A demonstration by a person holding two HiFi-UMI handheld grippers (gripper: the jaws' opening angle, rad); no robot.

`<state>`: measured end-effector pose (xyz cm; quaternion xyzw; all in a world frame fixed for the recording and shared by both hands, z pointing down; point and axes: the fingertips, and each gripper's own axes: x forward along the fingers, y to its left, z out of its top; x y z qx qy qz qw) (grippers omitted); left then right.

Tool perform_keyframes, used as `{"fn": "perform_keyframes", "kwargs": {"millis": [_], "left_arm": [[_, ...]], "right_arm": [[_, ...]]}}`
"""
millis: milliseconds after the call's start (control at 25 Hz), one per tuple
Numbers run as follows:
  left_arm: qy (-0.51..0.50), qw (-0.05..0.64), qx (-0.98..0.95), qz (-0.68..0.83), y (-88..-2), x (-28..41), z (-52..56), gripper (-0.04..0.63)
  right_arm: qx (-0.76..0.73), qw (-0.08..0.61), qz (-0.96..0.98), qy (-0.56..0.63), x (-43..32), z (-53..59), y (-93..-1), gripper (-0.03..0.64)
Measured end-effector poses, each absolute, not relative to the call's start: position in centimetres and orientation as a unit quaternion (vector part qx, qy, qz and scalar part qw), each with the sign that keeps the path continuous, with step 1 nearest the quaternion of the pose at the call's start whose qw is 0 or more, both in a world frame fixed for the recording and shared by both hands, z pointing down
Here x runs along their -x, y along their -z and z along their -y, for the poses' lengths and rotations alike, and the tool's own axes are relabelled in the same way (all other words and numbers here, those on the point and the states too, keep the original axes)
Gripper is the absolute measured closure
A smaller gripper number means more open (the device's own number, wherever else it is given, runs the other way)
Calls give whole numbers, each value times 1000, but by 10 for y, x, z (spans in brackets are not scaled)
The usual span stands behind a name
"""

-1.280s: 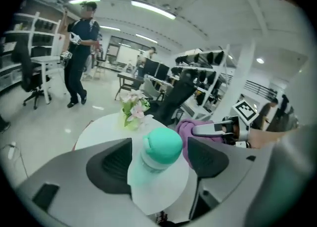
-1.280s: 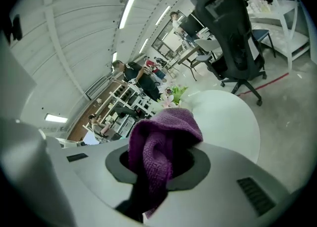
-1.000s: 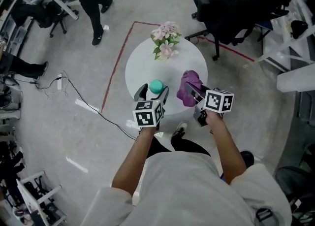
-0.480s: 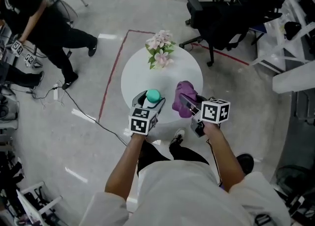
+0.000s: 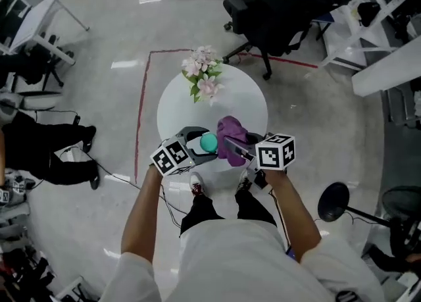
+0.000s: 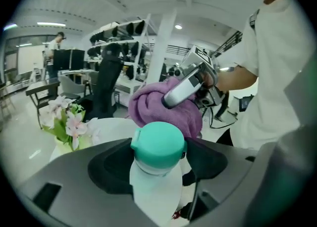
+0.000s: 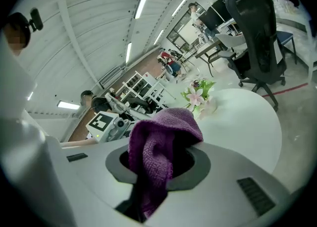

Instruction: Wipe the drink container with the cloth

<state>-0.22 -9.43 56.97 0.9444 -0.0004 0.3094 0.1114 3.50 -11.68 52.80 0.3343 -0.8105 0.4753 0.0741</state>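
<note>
The left gripper's (image 6: 158, 164) jaws, which had just been closing, clasped the pale body of a white plastic drink bottle with a round teal cap (image 6: 157, 171). The right gripper's (image 7: 158, 158) jaws were clenched on a bunched purple terry cloth (image 7: 159, 134), its loose end hanging below them.

In the head view, the left gripper (image 5: 195, 144) held the bottle (image 5: 208, 142) above the near edge of a round white table (image 5: 247, 106). The right gripper (image 5: 241, 154) held the cloth (image 5: 230, 136) just beside the teal cap; whether they touched could not be told.

A small bunch of pink and white flowers with green leaves (image 5: 200, 75) stood at the table's far edge. A red tape line (image 5: 140, 110) crossed the glossy grey floor (image 5: 118, 31). A black office chair (image 5: 263, 18) stood beyond the table.

The bottle's body looked smooth, plain and unmarked, and its cap had a small side tab.
</note>
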Motion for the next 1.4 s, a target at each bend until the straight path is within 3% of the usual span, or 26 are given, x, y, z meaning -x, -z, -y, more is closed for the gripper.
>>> {"fn": "perform_keyframes", "kwargs": {"millis": [520,840,1400], "left_arm": [[-304,39,-930,-204,-570,17,94,259],[-299,27,-927,-224,-567,18,90,258],[-283,37,-934,-213,-569,20,91,258]], "right_arm": [[-467,-21,730,-499,-19,119,-554,511],[-529,-4,673,-517,-27,111,-619,514],[-515,117,632,-567,-16,87,-754,515]]}}
